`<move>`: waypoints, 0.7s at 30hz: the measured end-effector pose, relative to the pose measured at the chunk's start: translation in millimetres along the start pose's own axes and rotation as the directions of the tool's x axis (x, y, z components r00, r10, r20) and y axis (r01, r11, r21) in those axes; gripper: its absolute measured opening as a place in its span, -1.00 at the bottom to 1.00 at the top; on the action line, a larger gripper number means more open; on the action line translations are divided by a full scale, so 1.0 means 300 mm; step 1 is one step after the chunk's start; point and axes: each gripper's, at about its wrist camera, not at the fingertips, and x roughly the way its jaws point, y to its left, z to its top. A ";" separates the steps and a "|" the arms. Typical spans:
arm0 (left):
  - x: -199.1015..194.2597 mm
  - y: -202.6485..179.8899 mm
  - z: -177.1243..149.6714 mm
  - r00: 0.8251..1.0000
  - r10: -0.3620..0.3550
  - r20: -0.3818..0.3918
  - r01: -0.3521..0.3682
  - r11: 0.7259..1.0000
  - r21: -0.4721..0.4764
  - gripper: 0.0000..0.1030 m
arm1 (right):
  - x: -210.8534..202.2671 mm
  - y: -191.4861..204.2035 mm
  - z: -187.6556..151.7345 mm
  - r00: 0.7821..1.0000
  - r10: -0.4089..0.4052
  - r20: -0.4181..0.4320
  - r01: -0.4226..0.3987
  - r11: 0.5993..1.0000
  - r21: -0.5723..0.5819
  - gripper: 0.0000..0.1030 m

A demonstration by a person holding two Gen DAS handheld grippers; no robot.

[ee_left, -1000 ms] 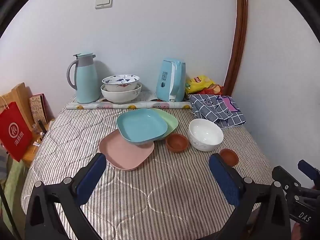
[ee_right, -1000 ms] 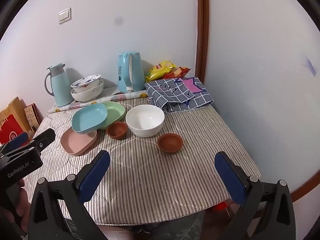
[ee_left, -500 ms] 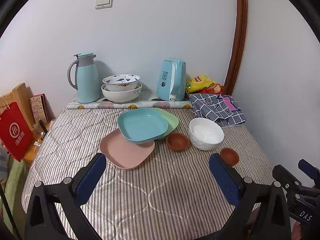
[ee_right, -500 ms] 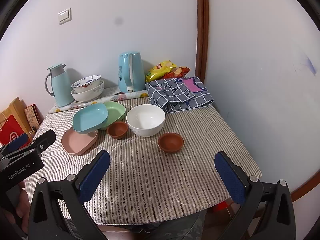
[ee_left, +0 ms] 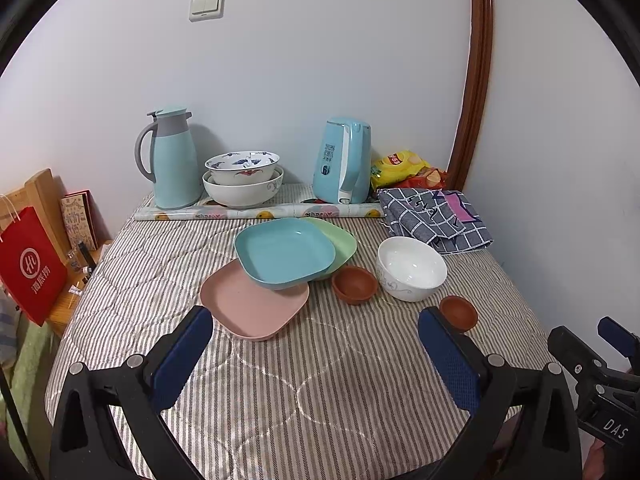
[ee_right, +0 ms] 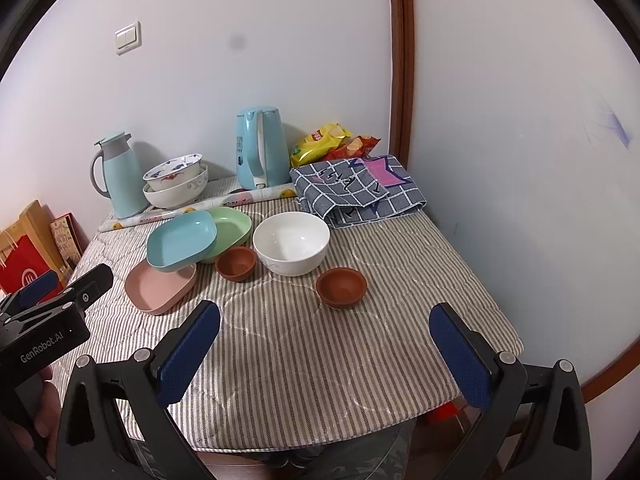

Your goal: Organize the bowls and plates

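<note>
A blue plate (ee_left: 285,255) lies tilted across a pink plate (ee_left: 248,307) and a green plate (ee_left: 340,240) on the striped table. To their right stand a small brown bowl (ee_left: 355,284), a white bowl (ee_left: 412,268) and a second small brown bowl (ee_left: 458,311). Two patterned bowls (ee_left: 242,178) sit stacked at the back. My left gripper (ee_left: 316,330) is open and empty, above the table's near part. My right gripper (ee_right: 325,322) is open and empty, just short of the nearer brown bowl (ee_right: 341,287). The same plates (ee_right: 182,242) and white bowl (ee_right: 291,242) show in the right wrist view.
A blue thermos jug (ee_left: 172,158), a blue kettle (ee_left: 344,160), a rolled mat (ee_left: 256,213), snack bags (ee_left: 404,164) and a checked cloth (ee_left: 436,216) line the back by the wall. A red bag (ee_left: 30,264) stands left of the table. The table's right edge (ee_right: 480,280) is near the wall.
Both grippers have drawn back and risen very slightly, so the dishes sit a little higher in both views. Nothing on the table has moved.
</note>
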 end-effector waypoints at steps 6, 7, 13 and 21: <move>-0.010 0.001 0.006 1.000 0.000 0.004 0.000 1.000 0.006 1.00 | -0.005 -0.002 0.000 1.000 0.001 0.003 -0.001 1.000 0.005 0.99; -0.010 0.001 0.008 1.000 0.001 0.005 -0.001 1.000 0.007 1.00 | -0.006 -0.001 0.000 1.000 0.001 0.003 -0.001 1.000 0.006 1.00; -0.014 -0.001 0.006 1.000 0.002 0.008 -0.002 1.000 0.013 1.00 | -0.008 -0.001 0.000 1.000 0.001 0.003 -0.001 1.000 0.005 1.00; -0.016 -0.012 0.004 1.000 0.003 0.014 -0.003 1.000 0.020 1.00 | -0.012 0.000 0.001 1.000 0.000 0.004 0.000 1.000 0.008 1.00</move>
